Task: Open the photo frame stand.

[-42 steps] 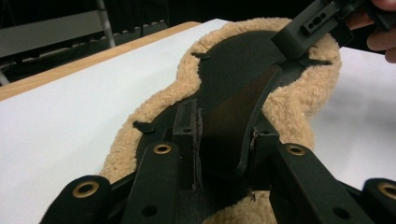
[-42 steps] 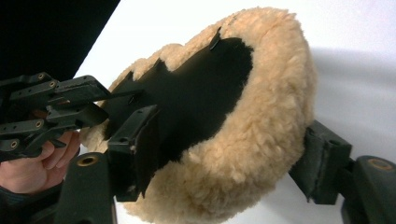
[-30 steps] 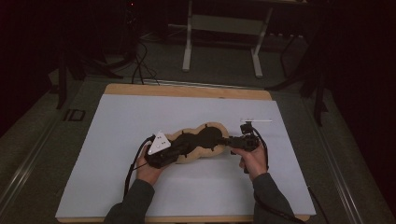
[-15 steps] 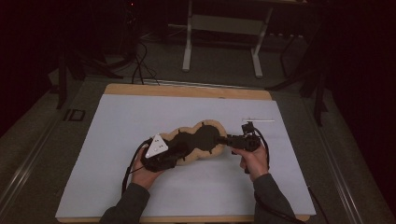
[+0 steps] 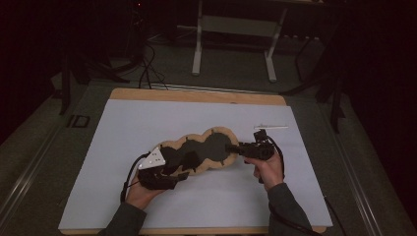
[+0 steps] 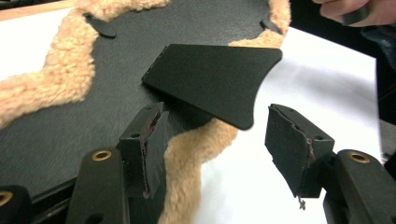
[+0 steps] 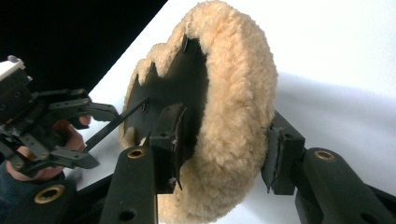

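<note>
A long wavy pad point(image 5: 209, 147), black on its top face with a tan fleece rim, lies across the white sheet. My right gripper point(image 5: 230, 147) holds its right end. Its jaws have just been closing and now stand shut on the thick fleece rim point(image 7: 233, 93), one pad on the black face and one on the outer side. My left gripper point(image 6: 215, 140) is at the pad's left end. Its jaws have just been opening and now stand open. A stiff black flap point(image 6: 215, 79) sticks out from the pad just beyond them, touched by neither pad.
A white sheet point(image 5: 123, 137) covers the wooden table top point(image 5: 196, 95). A thin white stick point(image 5: 270, 127) lies behind my right hand. Beyond the table stand a metal frame point(image 5: 199, 44) and floor cables point(image 5: 147, 64). Free room lies in front and to the left.
My left gripper has drawn back towards the near left, and its jaws have spread apart off the pad's end. The right hand and the pad's right end have stayed put.
</note>
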`<state>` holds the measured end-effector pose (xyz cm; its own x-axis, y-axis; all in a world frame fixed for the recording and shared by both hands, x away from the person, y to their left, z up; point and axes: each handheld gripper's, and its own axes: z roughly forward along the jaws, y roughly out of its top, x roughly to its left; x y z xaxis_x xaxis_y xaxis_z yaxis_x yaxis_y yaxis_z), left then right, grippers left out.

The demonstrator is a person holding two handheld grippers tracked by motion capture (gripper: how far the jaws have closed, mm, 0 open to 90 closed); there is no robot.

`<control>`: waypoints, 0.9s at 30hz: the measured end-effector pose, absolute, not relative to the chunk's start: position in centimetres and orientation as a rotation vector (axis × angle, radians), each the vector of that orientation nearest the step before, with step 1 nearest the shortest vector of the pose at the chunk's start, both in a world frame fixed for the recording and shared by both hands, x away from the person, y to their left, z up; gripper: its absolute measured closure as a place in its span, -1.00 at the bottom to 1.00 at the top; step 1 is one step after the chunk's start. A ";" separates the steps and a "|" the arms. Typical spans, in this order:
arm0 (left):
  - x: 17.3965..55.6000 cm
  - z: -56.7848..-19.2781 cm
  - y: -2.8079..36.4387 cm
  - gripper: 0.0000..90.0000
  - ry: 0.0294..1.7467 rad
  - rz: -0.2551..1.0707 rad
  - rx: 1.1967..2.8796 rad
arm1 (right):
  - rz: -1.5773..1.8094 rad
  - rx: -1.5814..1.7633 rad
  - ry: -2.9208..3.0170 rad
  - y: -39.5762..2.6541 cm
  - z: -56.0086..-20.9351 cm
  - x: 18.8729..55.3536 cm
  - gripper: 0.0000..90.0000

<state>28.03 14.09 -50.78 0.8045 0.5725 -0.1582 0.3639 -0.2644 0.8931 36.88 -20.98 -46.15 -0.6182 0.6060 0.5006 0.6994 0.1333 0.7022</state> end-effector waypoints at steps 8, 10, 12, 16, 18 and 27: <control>27.2 -50.4 16.2 -0.13 0.758 0.242 1.865 | -1.505 -1.306 -2.322 -21.0 -46.1 36.7 0.23; 27.3 -50.3 16.9 -0.13 0.780 0.250 1.842 | -1.505 -1.304 -2.328 -21.0 -46.1 36.6 0.23; 27.4 -50.2 17.6 -0.12 0.823 0.267 1.822 | -1.506 -1.297 -2.335 -21.0 -46.0 36.6 0.23; 27.6 -50.1 18.6 -0.11 0.881 0.305 1.816 | -1.505 -1.291 -2.351 -21.0 -46.0 36.5 0.22; 27.7 -50.0 19.1 -0.11 0.896 0.311 1.802 | -1.504 -1.285 -2.364 -21.0 -45.9 36.4 0.22; 28.4 -50.1 21.0 -0.13 0.993 0.347 1.766 | -1.495 -1.256 -2.417 -20.9 -45.8 36.2 0.22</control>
